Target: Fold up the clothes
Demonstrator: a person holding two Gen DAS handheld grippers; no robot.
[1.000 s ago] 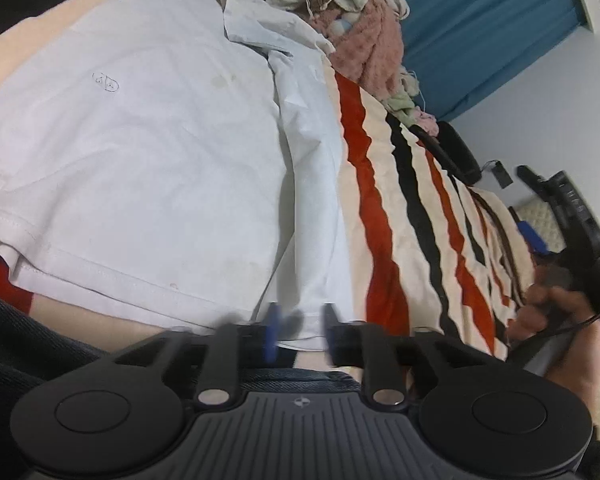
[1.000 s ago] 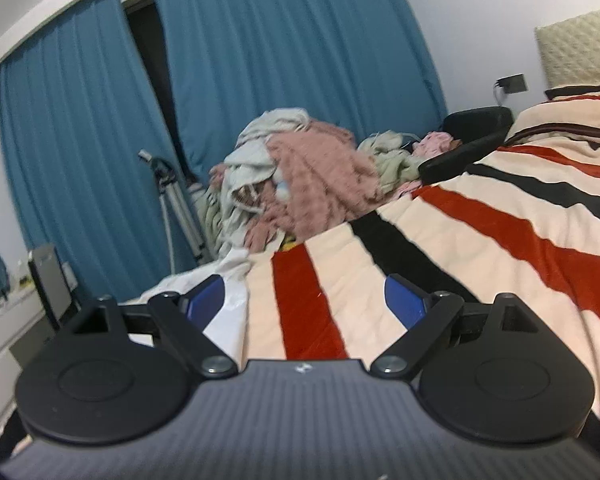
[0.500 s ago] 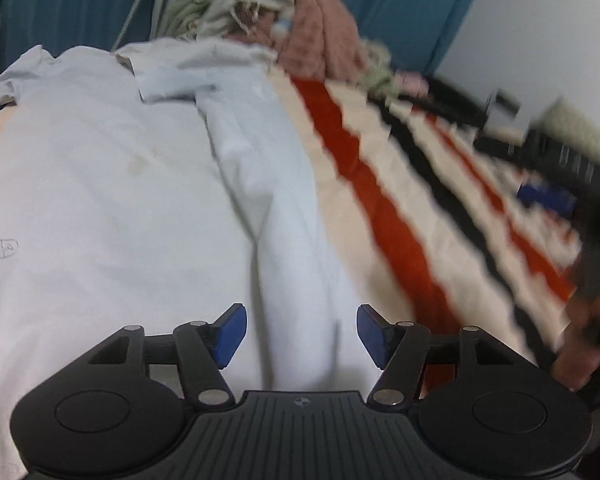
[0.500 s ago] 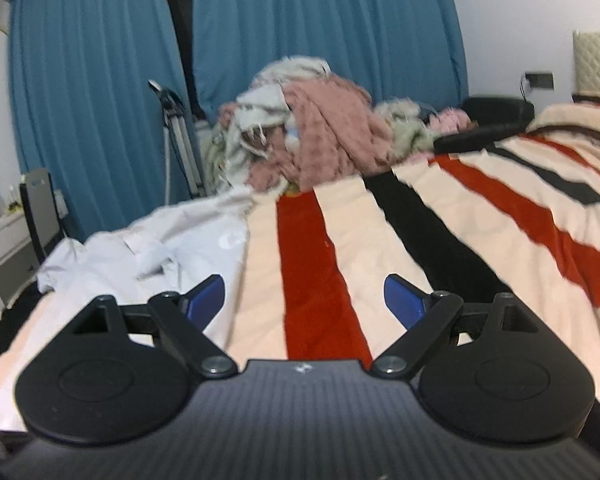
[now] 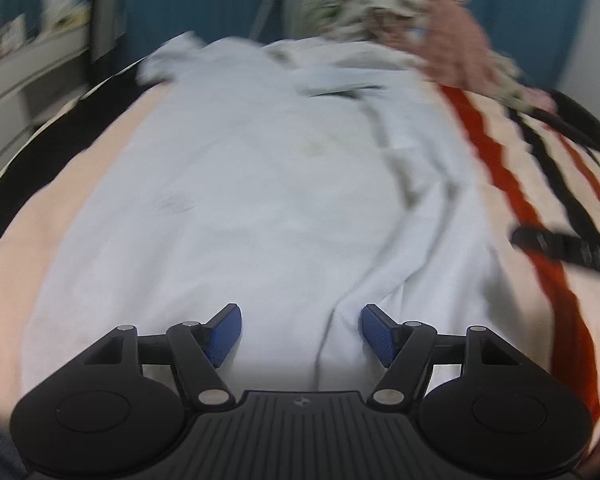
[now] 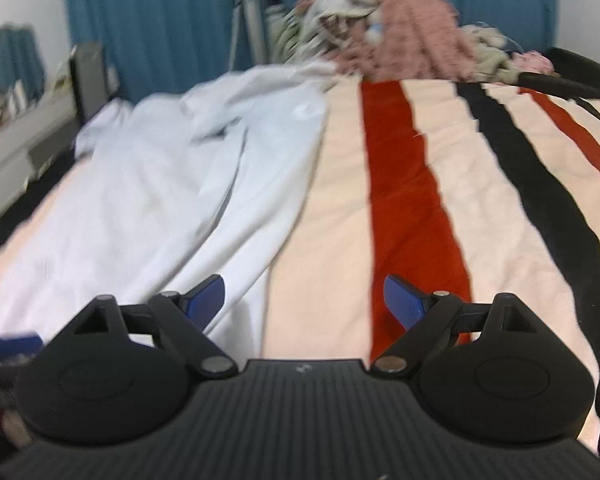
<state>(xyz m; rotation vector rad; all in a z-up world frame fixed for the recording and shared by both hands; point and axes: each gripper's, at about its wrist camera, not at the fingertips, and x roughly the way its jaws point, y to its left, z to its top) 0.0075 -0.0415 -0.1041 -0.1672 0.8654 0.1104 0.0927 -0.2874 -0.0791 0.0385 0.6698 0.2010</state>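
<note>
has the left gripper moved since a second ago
Yes. The left gripper, open, now sits over the white shirt rather than at its near hem.

Your way over the striped bed (image 6: 416,184) is open on the right. The white garment (image 5: 260,200) covers the left half; the clothes pile (image 6: 396,28) blocks the far end, with a tripod (image 6: 248,20) beside it.

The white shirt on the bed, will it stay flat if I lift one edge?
Probably not: the white shirt looks thin and already wrinkles along its right side, so it should droop. It likely weighs little and may drag across the striped blanket.
</note>
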